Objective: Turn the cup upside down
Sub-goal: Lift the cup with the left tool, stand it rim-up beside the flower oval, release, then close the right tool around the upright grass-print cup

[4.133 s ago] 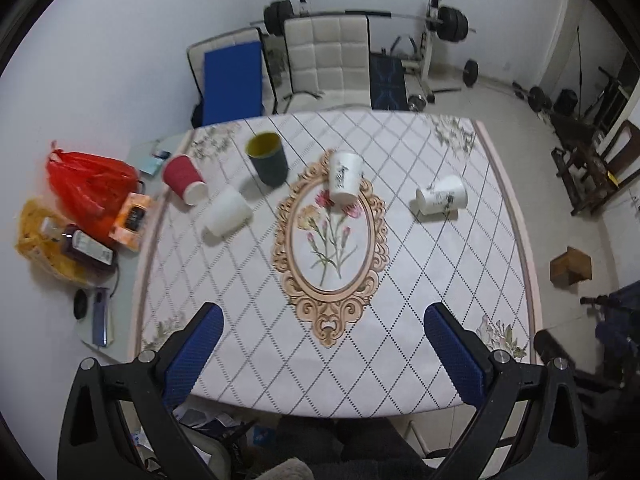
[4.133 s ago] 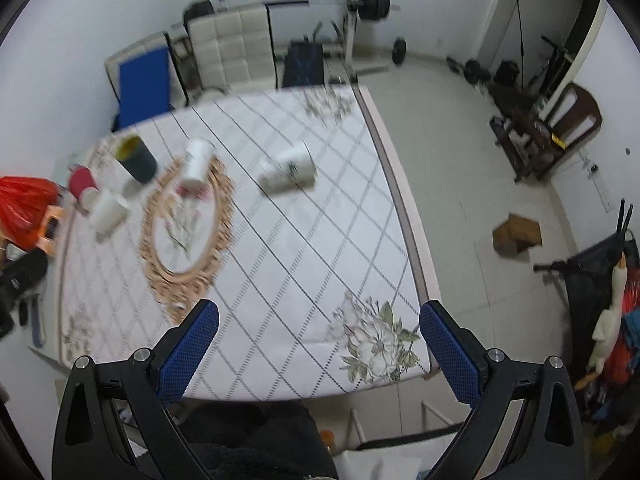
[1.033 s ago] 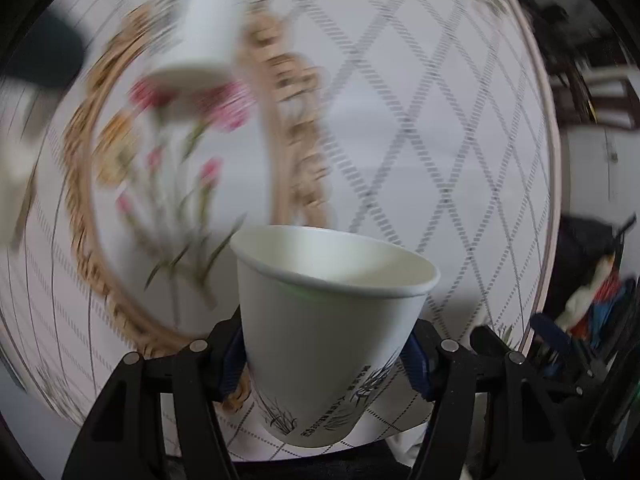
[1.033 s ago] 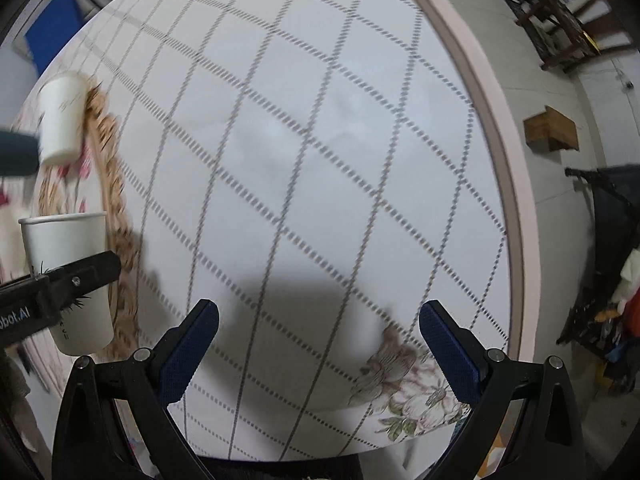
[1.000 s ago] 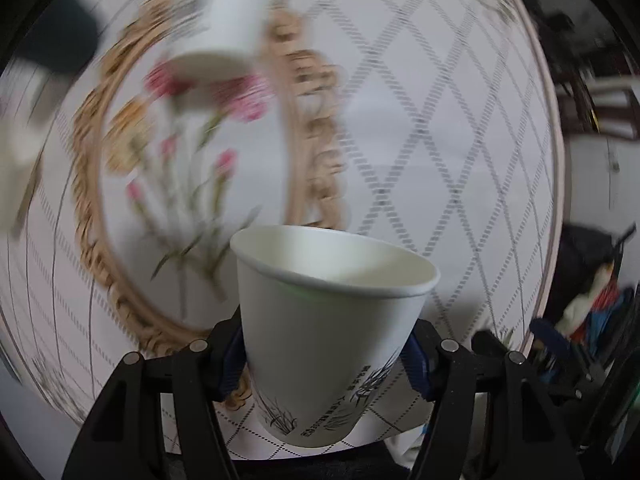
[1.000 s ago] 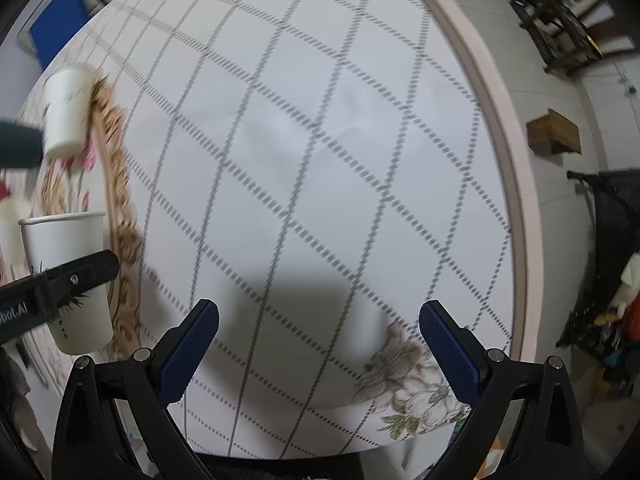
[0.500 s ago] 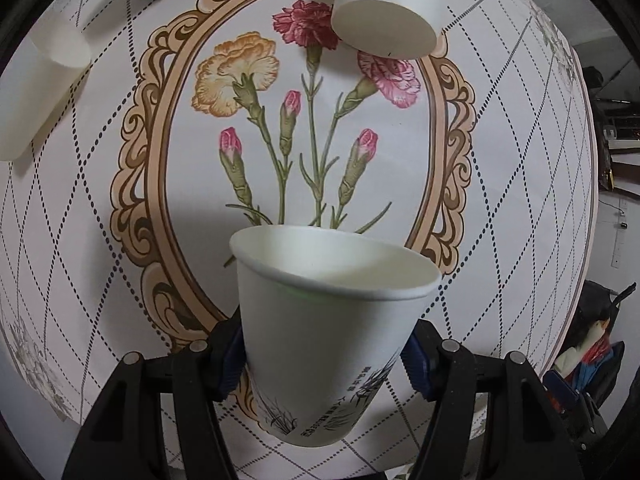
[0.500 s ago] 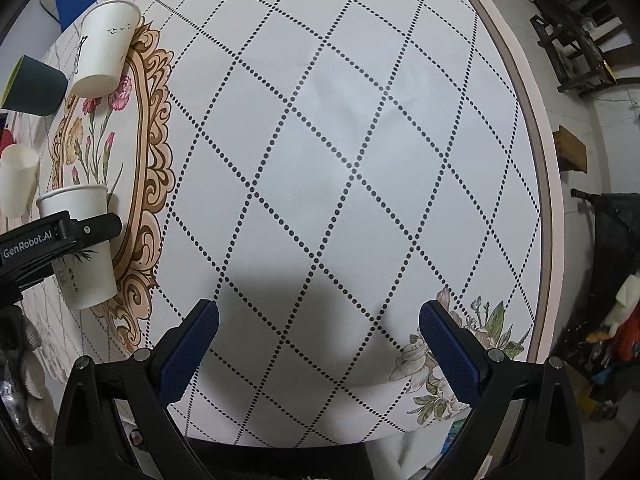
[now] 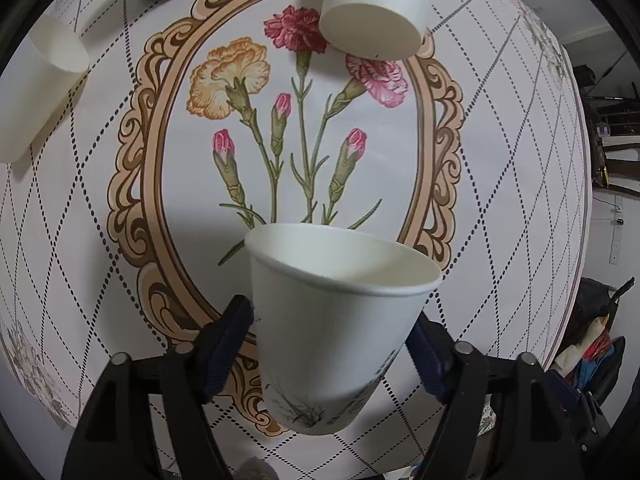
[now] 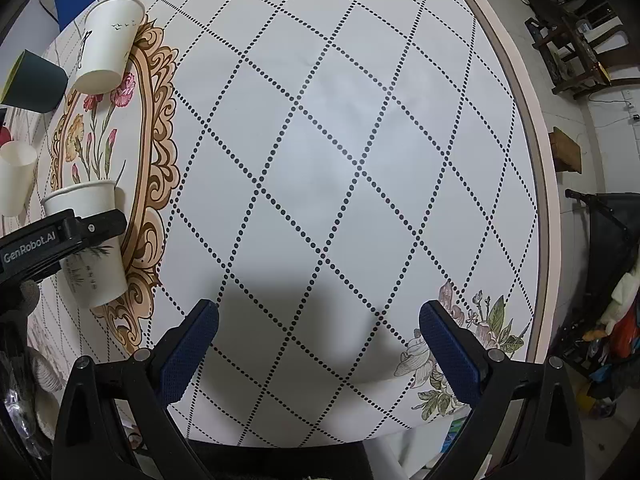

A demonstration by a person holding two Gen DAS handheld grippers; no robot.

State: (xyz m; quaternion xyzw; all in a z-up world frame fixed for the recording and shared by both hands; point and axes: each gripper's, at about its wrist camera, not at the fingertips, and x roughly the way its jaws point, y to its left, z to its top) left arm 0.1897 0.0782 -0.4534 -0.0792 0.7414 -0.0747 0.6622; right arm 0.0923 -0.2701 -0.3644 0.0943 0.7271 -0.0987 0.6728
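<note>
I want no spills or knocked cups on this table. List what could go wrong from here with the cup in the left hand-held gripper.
1. The left hand-held gripper clamps the thin white paper cup, whose rim already looks slightly out of round; a harder squeeze may crush it.
2. The cup is held low on its wall and tilted, so it might slip during the flip.
3. A printed cup lies just ahead; a wide swing could strike it.

claw frames: black plastic, silver screws, seen on left claw (image 9: 330, 344) and right claw (image 10: 318, 344)
pads (image 10: 448, 346): blue, textured
marking: "GenRobot.AI" in white
</note>
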